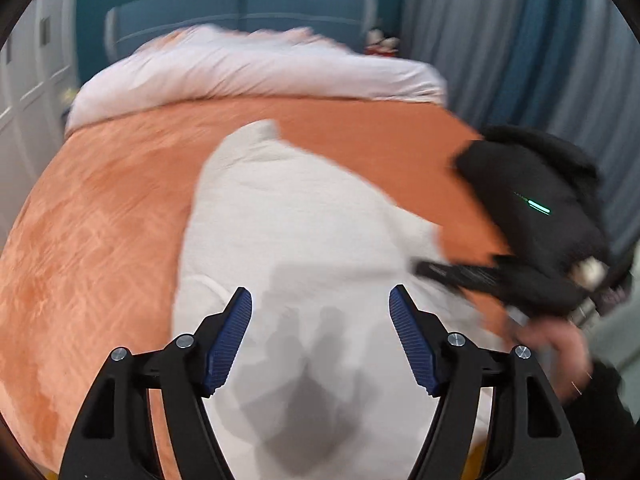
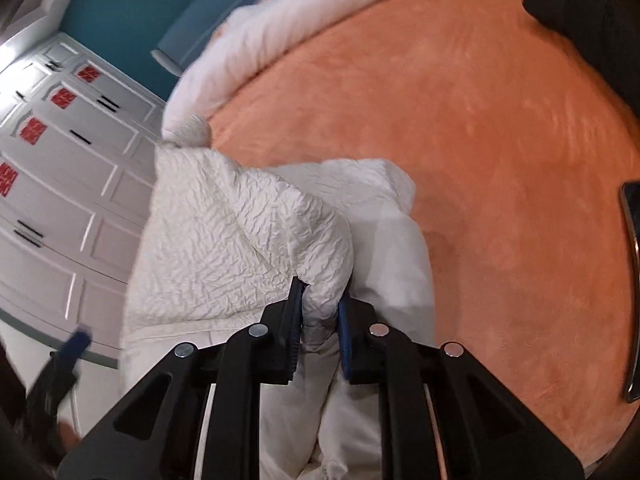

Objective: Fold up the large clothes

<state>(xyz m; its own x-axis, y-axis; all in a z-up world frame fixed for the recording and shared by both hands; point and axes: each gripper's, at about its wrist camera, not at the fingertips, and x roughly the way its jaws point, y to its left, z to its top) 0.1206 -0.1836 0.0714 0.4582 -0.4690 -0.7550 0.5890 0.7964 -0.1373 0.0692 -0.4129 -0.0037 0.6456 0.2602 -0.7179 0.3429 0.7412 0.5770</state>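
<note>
White crinkled fabric garment lies spread on orange plush bed cover. Left gripper hovers above it, jaws wide apart, nothing between. Right gripper pinches bunched fold of same garment, lifted off cover. Dark phone at cover's right edge.

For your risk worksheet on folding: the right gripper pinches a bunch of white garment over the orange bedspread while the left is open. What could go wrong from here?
1. The right gripper pinches only a small bunch of the white crinkled garment; it might slip free.
2. The left gripper is open above the garment, so one-sided lifting may undo the fold.
3. A phone lies on the orange bedspread; dragged fabric could snag it.
</note>
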